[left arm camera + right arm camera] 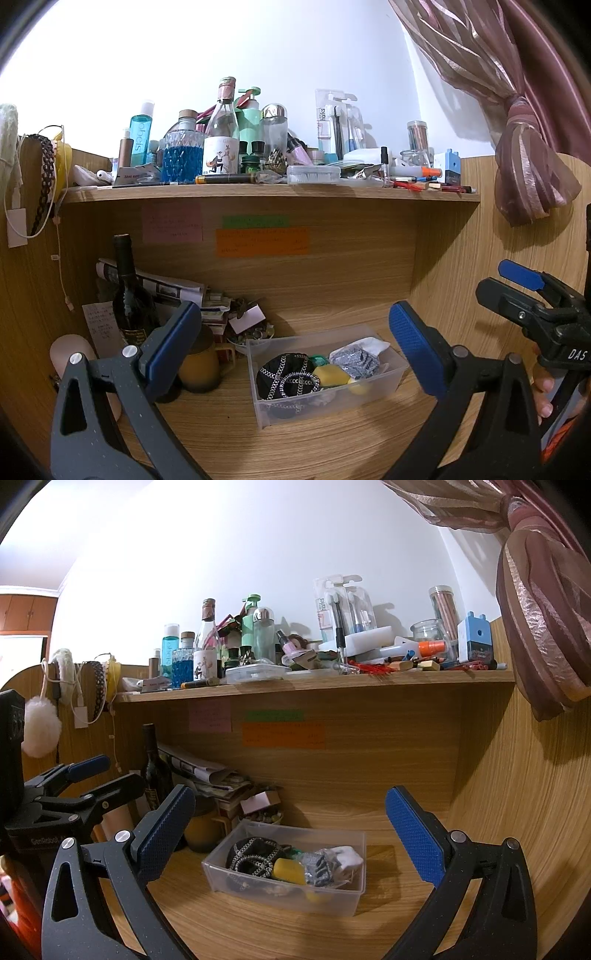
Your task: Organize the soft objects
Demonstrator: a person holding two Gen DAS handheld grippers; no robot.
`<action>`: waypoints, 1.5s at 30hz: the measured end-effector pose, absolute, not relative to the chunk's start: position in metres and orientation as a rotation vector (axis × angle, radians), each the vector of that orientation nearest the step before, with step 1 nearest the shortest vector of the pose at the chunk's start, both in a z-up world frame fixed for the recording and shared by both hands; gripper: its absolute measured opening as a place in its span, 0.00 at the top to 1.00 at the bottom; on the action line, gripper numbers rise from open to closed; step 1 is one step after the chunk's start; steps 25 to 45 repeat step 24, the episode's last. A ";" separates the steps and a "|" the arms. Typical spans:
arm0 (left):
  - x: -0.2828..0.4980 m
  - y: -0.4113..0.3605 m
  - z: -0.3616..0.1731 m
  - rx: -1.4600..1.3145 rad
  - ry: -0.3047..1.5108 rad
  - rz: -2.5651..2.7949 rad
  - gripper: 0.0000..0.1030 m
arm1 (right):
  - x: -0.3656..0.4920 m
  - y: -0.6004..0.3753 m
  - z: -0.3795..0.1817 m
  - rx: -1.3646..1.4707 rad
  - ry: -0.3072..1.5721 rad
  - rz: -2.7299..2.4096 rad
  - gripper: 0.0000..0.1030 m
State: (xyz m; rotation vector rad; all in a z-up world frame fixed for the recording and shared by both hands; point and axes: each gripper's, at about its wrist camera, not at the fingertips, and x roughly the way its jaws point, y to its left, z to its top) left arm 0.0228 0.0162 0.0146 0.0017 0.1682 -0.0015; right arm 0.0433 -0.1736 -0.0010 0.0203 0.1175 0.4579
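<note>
A: Where are we holding the left gripper point(295, 343)?

B: Above the wooden desk point(332, 443), fingers spread wide, nothing between them. The clear plastic box point(384, 380) sits ahead, framed between our two pads and slightly below them.

A: And the right gripper point(290, 830)?

B: Also spread and empty, with the same box point(258, 890) ahead and below, between its pads.

A: What do we see inside?

B: A black cloth with chain pattern point(284, 376) on the left side, a yellow sponge point(332, 374) in the middle, a grey patterned cloth point(356, 362) to the right.

A: Anything beside it?

B: An amber mug point(199, 365) just behind our left pad, a dark wine bottle point(129, 291) further back.
</note>
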 end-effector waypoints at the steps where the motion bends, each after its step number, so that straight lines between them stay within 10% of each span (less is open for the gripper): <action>1: 0.023 0.017 0.014 0.001 0.169 -0.003 0.00 | 0.043 -0.174 -0.001 0.021 0.118 0.458 0.00; 45: 0.025 0.010 0.011 -0.006 0.183 -0.020 0.00 | 0.046 -0.174 -0.003 0.020 0.124 0.460 0.00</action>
